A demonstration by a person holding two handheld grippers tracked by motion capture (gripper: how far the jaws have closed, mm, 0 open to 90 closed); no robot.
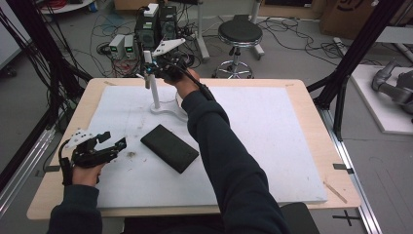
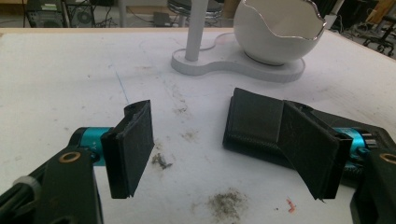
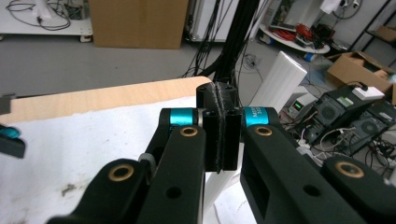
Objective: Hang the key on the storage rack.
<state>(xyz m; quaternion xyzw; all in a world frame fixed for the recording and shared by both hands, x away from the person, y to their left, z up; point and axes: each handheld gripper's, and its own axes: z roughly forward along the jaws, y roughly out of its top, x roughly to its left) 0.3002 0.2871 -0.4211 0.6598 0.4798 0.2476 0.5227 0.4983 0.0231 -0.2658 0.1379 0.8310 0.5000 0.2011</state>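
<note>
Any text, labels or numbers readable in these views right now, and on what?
None legible.
White print on the right gripper's blue collar: too blurred to read.
Marking on the cardboard box at the far right of the high view: cut off, unreadable.

Almost nothing here can be read. In the right gripper view, the blue sleeve point(image 3: 258, 116) right of the closed jaws, at the frame's centre, carries small dark print too blurred to make out. In the high view, a black cross mark point(image 1: 348, 217) sits on the floor at the lower right.
</note>
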